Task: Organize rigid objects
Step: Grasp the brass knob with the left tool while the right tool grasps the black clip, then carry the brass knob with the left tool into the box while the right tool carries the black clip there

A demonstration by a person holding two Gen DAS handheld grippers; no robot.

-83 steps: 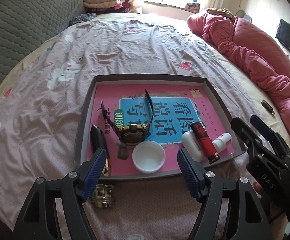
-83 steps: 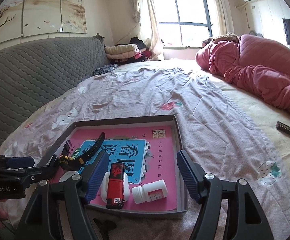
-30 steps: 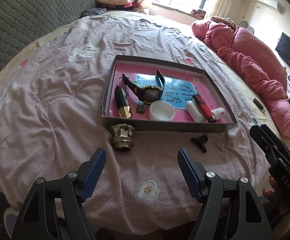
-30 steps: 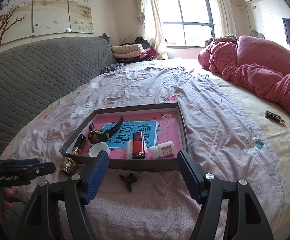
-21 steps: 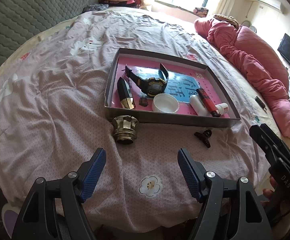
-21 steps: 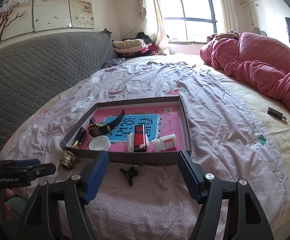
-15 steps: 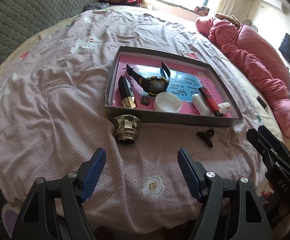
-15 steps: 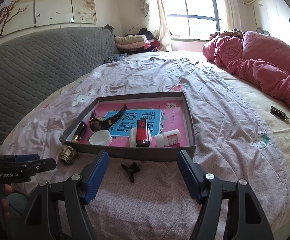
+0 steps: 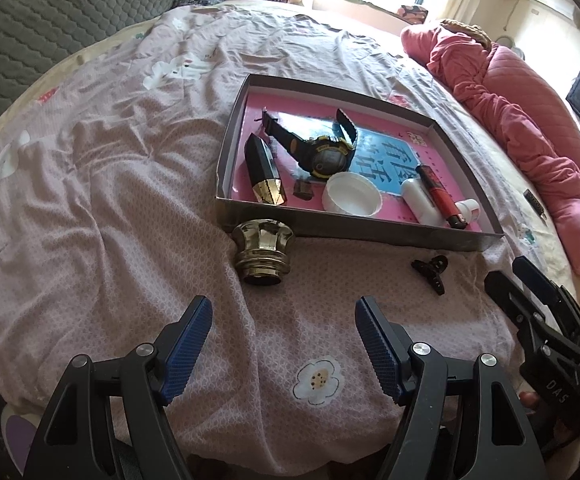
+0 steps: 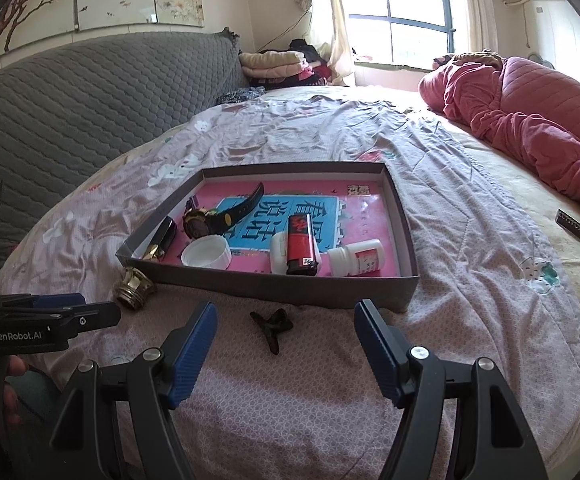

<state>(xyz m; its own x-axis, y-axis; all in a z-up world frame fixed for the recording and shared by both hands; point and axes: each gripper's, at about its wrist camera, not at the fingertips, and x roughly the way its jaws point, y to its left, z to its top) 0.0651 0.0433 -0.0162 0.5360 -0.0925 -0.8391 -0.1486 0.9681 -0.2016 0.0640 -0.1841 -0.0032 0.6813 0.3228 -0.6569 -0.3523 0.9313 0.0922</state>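
Brass-coloured metal knob (image 9: 263, 255) and black plastic hair claw (image 9: 430, 271) lie on the pink bedspread (image 9: 89, 208), lower centre, outside the grey shallow cardboard tray (image 9: 370, 236). I've pulled both grippers back and lowered them; the tray now sits farther up-frame. Left gripper (image 9: 283, 340) and right gripper (image 10: 283, 344) released, empty. Two items remain.

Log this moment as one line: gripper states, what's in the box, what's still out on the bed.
left gripper: open, empty | right gripper: open, empty | box: watch, lighter, white cap | outside on bed: brass knob, black hair clip
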